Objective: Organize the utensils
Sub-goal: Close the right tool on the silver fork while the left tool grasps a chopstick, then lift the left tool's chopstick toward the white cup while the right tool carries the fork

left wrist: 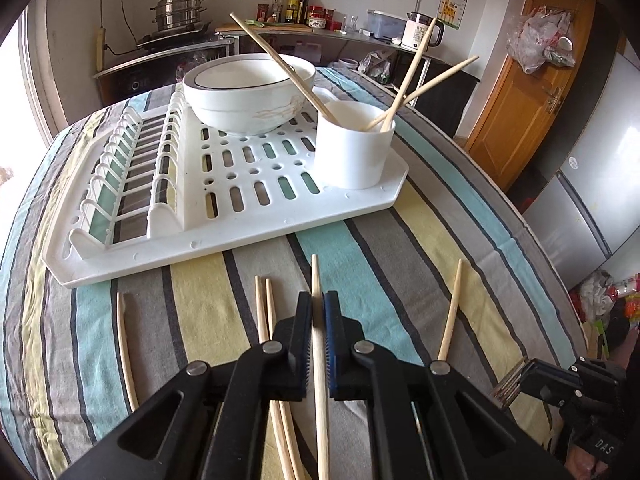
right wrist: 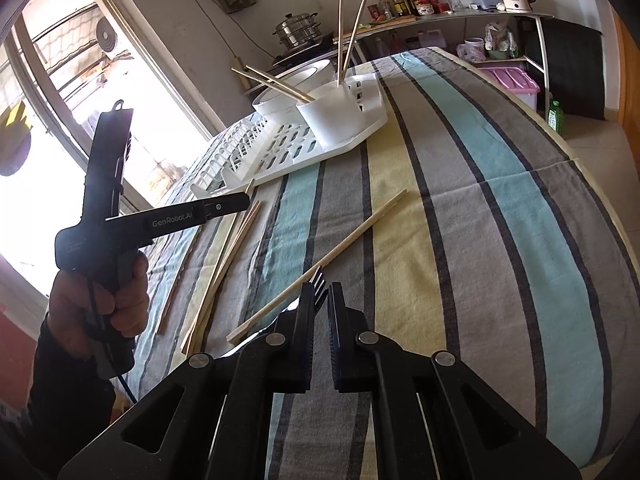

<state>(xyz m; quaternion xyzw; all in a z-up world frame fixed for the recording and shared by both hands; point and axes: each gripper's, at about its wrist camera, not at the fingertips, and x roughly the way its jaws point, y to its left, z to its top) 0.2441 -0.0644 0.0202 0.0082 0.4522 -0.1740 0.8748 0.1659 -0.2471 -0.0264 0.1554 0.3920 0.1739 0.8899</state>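
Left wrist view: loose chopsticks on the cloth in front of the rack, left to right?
Single curved chopstick → pair of chopsticks lying together → chopstick clamped in the left tongs → single chopstick on the yellow stripe. The right tongs sit at the far right edge, gripping a fork.

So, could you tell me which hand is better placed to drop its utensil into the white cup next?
Left, probably. The left gripper is shut on a chopstick, with the cup straight ahead on the rack. The right gripper holds a fork but looks farther from the cup.
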